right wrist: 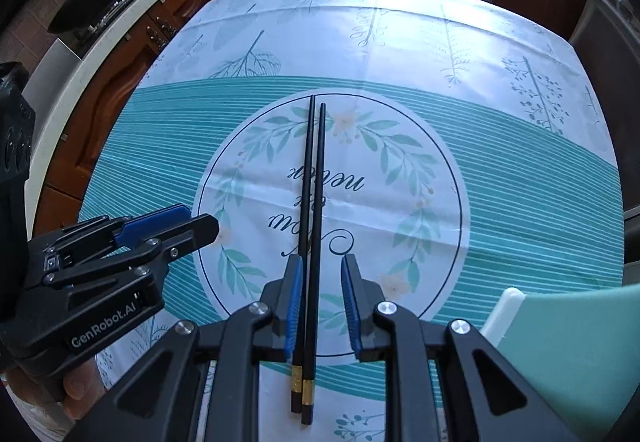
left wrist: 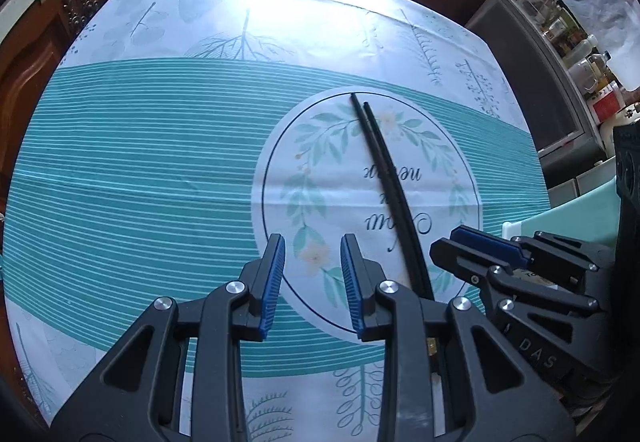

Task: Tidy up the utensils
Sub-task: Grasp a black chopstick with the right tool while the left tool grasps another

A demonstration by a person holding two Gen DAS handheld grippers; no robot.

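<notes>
Chopsticks [right wrist: 312,226], a black pair with gold bands near the butt ends, lie side by side on the bench [right wrist: 520,170], running lengthwise between the fingers of my right gripper [right wrist: 322,306]. Its jaws stand apart: the left pad sits just against the pair, the right pad is clear of them, so nothing is clamped yet. My left gripper [left wrist: 313,282] hovers beside it over the cloth, jaws parted and holding nothing; from its camera the pair passes to its right, toward the other gripper.

I judge the step in hand to be the pickup of the chopsticks, with the right gripper lined up for it. A pale green tray [right wrist: 568,346] shows at the right edge, possibly their destination, though I cannot tell its compartments from here.

Next move, as I read it: close evenly on both sticks together, since a lopsided squeeze could roll one over the other or spring one loose.
</notes>
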